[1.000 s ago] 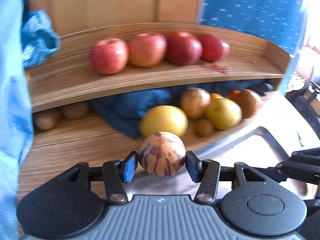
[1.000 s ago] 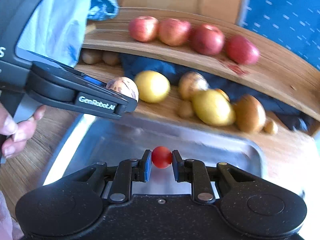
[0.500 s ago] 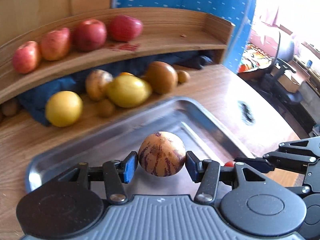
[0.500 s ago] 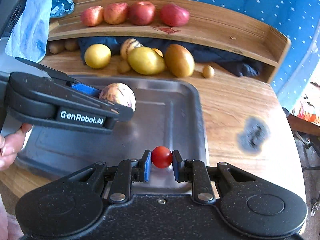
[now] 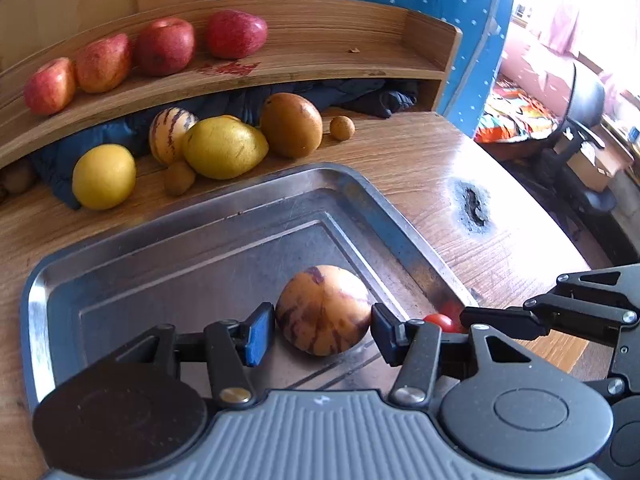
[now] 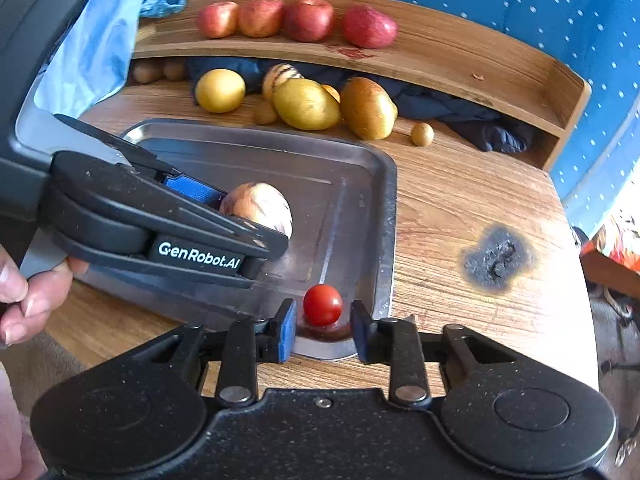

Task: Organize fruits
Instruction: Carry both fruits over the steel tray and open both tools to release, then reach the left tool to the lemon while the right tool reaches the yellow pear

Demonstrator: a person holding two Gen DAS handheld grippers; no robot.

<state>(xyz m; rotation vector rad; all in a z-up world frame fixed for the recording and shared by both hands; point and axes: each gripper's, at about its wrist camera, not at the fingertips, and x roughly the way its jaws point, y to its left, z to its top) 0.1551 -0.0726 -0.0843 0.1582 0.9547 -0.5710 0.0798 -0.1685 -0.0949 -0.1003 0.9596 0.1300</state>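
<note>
A striped tan melon (image 5: 322, 310) sits between the pads of my left gripper (image 5: 322, 333), which is shut on it low over the steel tray (image 5: 240, 216). Whether the melon touches the tray floor I cannot tell. In the right wrist view the same melon (image 6: 256, 206) shows under the left gripper's black finger. A small red tomato (image 6: 322, 304) rests in the near right corner of the tray (image 6: 386, 208). My right gripper (image 6: 324, 328) stands open around it, with a gap on each side. The tomato (image 5: 440, 320) peeks out behind my left gripper's finger.
Several red apples (image 5: 164, 46) line the curved wooden shelf (image 5: 320, 68). Below it lie yellow and brown fruits (image 5: 224, 152), another striped melon (image 5: 170, 134) and a dark cloth (image 6: 460, 110). A burn mark (image 5: 474, 208) scars the table. A hand (image 6: 16, 296) holds the left gripper.
Both grippers swung away from the shelf and came down over the tray. The right gripper opened and the tomato now rests on the tray. The left still holds the melon.
</note>
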